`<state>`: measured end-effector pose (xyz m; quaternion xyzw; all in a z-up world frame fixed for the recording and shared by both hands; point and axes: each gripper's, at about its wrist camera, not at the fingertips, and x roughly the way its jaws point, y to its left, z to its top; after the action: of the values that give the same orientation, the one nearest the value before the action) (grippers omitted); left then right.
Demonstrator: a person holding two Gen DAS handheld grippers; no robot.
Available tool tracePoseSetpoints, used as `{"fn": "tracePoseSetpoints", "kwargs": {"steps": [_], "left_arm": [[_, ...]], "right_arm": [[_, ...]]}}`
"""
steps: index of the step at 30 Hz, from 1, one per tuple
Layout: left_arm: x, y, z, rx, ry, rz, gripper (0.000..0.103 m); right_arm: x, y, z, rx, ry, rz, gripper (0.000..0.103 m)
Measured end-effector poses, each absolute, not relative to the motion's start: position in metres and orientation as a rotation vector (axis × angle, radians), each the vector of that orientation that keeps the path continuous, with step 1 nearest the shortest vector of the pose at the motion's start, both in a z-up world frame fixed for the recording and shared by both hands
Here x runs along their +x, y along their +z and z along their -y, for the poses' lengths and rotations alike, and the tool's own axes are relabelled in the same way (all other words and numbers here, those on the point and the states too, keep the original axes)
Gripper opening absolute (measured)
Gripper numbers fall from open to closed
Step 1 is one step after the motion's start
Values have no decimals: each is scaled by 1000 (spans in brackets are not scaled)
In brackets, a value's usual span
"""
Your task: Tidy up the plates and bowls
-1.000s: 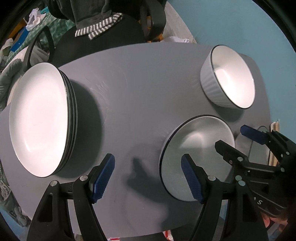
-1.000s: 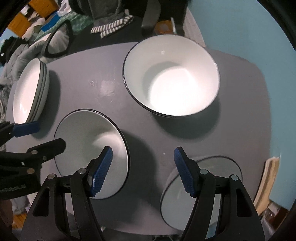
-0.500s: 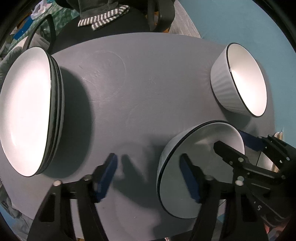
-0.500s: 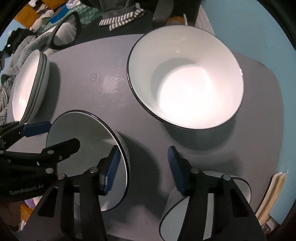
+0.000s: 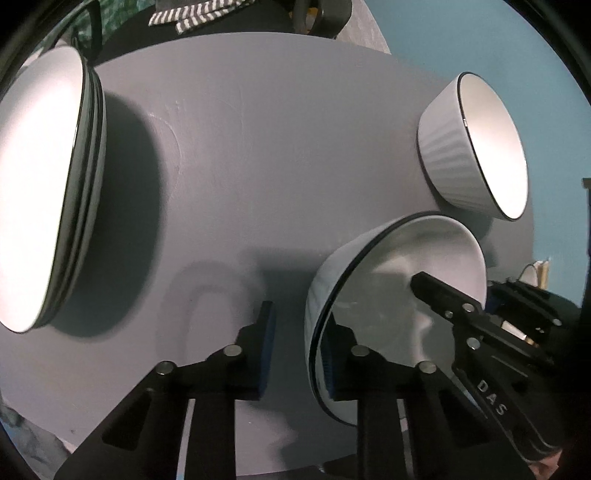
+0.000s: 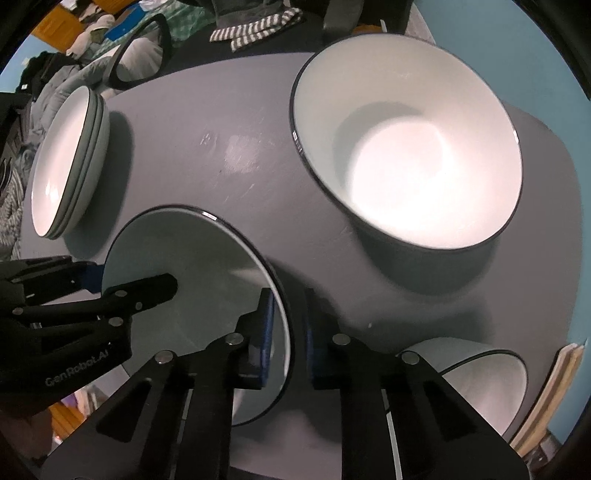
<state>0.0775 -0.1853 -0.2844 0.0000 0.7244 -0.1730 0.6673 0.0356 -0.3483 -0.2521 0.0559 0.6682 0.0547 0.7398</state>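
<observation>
A small white bowl with a dark rim (image 5: 388,277) stands on the grey table (image 5: 277,147) near its front edge. My left gripper (image 5: 297,332) straddles its left rim and its jaws are closing. One pad is inside the bowl, and a sliver of table still shows by the outer pad. My right gripper (image 6: 288,317) is closing on the opposite rim of the same bowl (image 6: 192,266), with its pads against it. Each gripper appears in the other's view: the right gripper (image 5: 458,291) and the left gripper (image 6: 129,277).
A stack of white plates (image 5: 37,184) sits at the table's left. A bigger ribbed white bowl (image 6: 406,147) stands at the far right, and another small bowl (image 6: 480,380) at the near right. A chair with a striped cloth (image 6: 255,29) is behind the table.
Both pairs of jaws have narrowed from wide open to tight around the small bowl's rim. The left gripper has come lower and nearer to the bowl.
</observation>
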Motion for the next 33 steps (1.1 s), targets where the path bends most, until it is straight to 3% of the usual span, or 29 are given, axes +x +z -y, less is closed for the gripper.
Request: {"fn": "tracePoseSetpoints", "kwargs": {"steps": [4,33], "left_arm": [[75,-281,186,-12,-413,-1628,7],[104,-243,216,40,-441,-1576,7]], "right_arm": [[29,-254,350,150,112,-1472,9],[23,-227,355,277,24,-1464,6]]}}
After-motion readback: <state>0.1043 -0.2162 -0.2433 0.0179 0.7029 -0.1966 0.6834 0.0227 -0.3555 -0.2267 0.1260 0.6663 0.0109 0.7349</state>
